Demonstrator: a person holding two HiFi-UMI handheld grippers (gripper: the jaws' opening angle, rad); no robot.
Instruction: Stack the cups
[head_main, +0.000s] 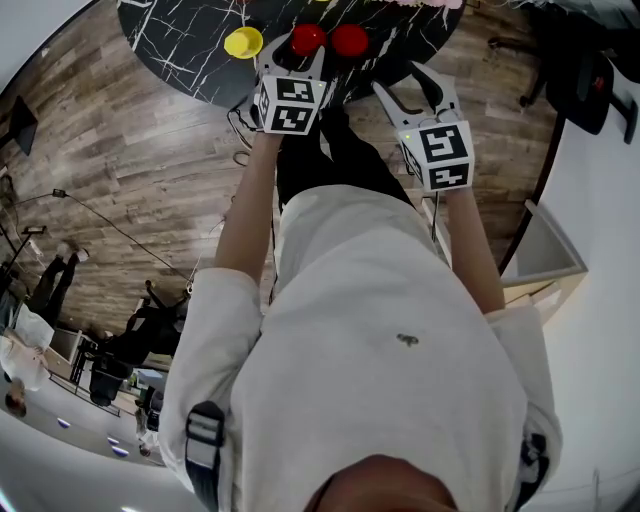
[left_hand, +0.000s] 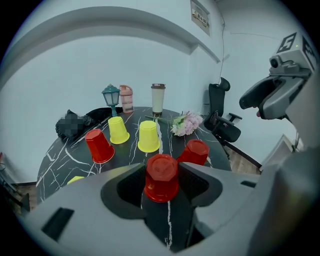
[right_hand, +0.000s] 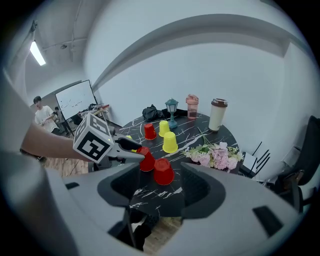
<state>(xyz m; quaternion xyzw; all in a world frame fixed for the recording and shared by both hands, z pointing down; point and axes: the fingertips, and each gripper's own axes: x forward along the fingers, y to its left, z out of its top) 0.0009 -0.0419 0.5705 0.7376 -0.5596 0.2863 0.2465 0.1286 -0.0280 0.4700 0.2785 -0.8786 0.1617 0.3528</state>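
Observation:
Upside-down cups stand on the black marble table (left_hand: 125, 155). A red cup (left_hand: 161, 176) sits between the jaws of my left gripper (head_main: 297, 50), which stands open around it, pads not visibly pressing. A second red cup (left_hand: 194, 151) stands just right of it. Farther back are a third red cup (left_hand: 98, 145) and two yellow cups (left_hand: 118, 130) (left_hand: 148, 136). Another yellow cup (head_main: 244, 42) stands at the left near the table edge. My right gripper (head_main: 408, 85) is open and empty, held short of the table edge.
At the back of the table stand a teal lantern (left_hand: 110, 95), a pink bottle (left_hand: 126, 98) and a white tumbler (left_hand: 158, 98). Pink flowers (left_hand: 186, 122) lie at the right. A black office chair (left_hand: 222, 122) stands beyond the table, on the wooden floor (head_main: 130, 160).

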